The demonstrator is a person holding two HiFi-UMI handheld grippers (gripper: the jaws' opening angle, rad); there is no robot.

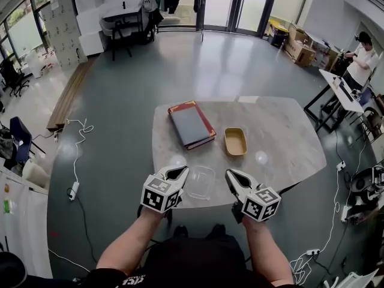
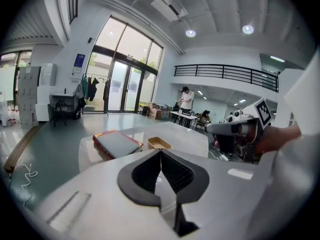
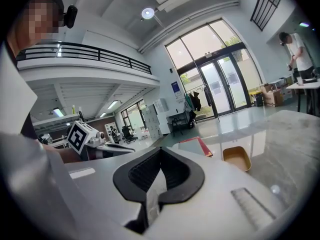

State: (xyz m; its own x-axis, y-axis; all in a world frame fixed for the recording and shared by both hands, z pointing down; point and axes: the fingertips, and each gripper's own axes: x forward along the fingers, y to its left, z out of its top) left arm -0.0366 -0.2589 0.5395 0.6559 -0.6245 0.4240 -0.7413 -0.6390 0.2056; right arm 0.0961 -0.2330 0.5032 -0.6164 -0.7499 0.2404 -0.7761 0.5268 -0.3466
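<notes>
My left gripper (image 1: 180, 171) and right gripper (image 1: 231, 176) hover side by side over the near edge of a marble table (image 1: 282, 131), both shut and holding nothing. Between them lies a clear plastic container (image 1: 201, 182), which neither touches. Farther back are a grey book with a red edge (image 1: 191, 125) and a small tan tray (image 1: 235, 141). In the left gripper view the book (image 2: 117, 143) and tray (image 2: 159, 143) show beyond the closed jaws, with the right gripper (image 2: 212, 129) off to the side. The right gripper view shows the tray (image 3: 236, 158) and the book (image 3: 197, 145).
A person (image 1: 363, 56) stands at a desk (image 1: 339, 89) at the far right, with cardboard boxes (image 1: 300, 50) behind. White cables and a power strip (image 1: 73, 191) lie on the floor at left. Office chairs (image 1: 18, 140) stand at the left edge, glass doors at the back.
</notes>
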